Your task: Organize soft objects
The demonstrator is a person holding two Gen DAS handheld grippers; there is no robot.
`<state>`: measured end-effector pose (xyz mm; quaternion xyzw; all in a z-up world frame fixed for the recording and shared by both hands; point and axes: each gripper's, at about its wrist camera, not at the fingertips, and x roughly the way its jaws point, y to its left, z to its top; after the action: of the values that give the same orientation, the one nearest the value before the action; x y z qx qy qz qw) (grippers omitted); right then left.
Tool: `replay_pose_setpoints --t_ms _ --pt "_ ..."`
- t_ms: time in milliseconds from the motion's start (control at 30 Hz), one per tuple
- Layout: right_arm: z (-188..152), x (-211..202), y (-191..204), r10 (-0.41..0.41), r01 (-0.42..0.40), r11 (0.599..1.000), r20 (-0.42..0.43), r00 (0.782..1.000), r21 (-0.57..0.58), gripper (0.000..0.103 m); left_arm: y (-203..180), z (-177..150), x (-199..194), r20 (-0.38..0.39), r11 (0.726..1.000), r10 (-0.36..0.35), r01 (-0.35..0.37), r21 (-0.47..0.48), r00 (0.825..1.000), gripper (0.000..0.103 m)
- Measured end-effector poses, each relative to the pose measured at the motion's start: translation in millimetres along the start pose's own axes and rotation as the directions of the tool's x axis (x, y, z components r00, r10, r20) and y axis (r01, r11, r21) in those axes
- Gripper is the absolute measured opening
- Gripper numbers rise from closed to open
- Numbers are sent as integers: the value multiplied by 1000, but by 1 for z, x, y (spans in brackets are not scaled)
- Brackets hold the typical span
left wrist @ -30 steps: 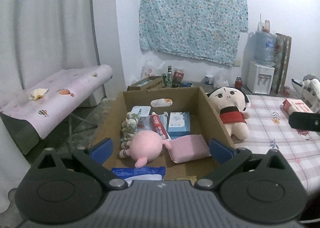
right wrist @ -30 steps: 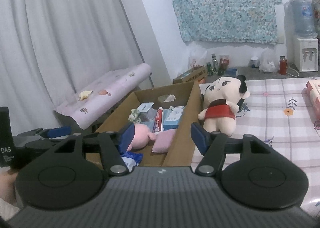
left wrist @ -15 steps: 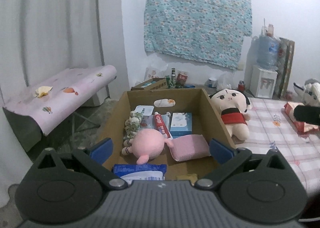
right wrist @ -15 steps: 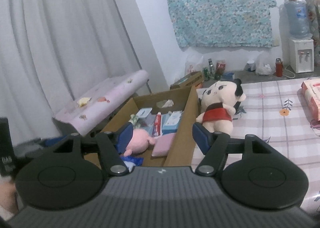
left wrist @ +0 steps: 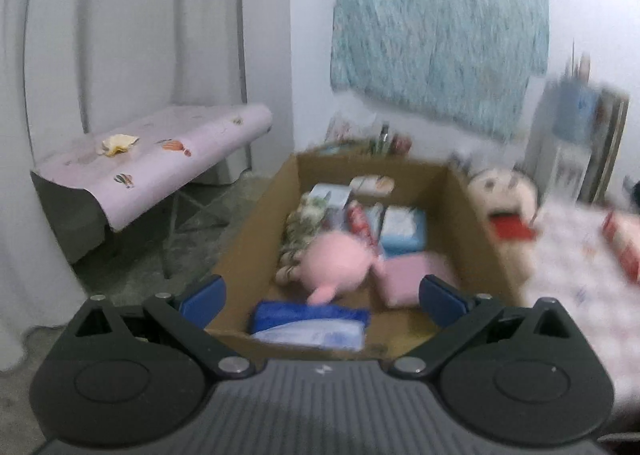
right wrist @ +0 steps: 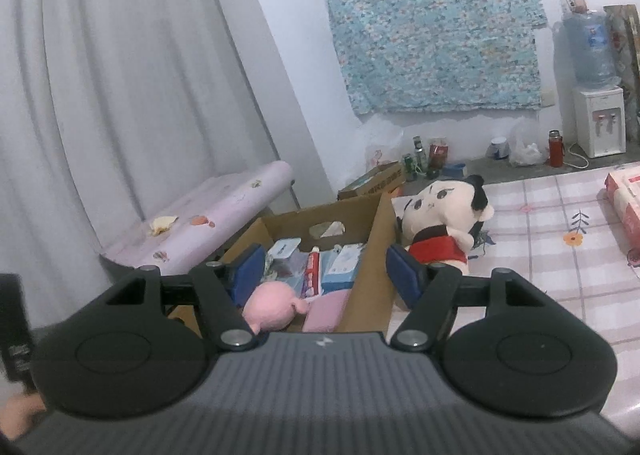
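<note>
Currently, both jaws are being held wide and empty over the open brown cardboard box [right wrist: 368, 255]. Inside that box, a round pink plush toy [left wrist: 336, 267] and a pink rectangular cushion [left wrist: 412, 275] are lying; just beside its right wall, a red-clothed, black-haired plush doll [right wrist: 440, 223] is sitting.

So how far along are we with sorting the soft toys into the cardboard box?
Done: the pink plush and pink cushion already lie in the cardboard box.
In hand: nothing; the left tool and right tool are both open and empty, aimed at the box.
Left: the doll in the red top is outside the box, sitting on the checked cloth against its wall.
</note>
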<state>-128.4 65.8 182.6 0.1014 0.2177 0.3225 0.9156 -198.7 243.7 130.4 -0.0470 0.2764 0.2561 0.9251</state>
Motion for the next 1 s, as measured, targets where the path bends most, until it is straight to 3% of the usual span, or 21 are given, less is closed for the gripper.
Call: replay_pose_setpoints --t_ms 133,333,1000 --pt "-7 2 1 -2 2 1000 -23 1000 -16 67 -2 -6 2 -9 997 51 -51 65 999 103" --pt "-16 9 9 10 -12 999 -48 999 -42 67 5 -11 0 -23 999 39 -39 18 999 103" --pt "-14 -2 18 19 -21 997 -28 999 -79 71 -3 -11 -9 0 998 59 -59 11 998 103"
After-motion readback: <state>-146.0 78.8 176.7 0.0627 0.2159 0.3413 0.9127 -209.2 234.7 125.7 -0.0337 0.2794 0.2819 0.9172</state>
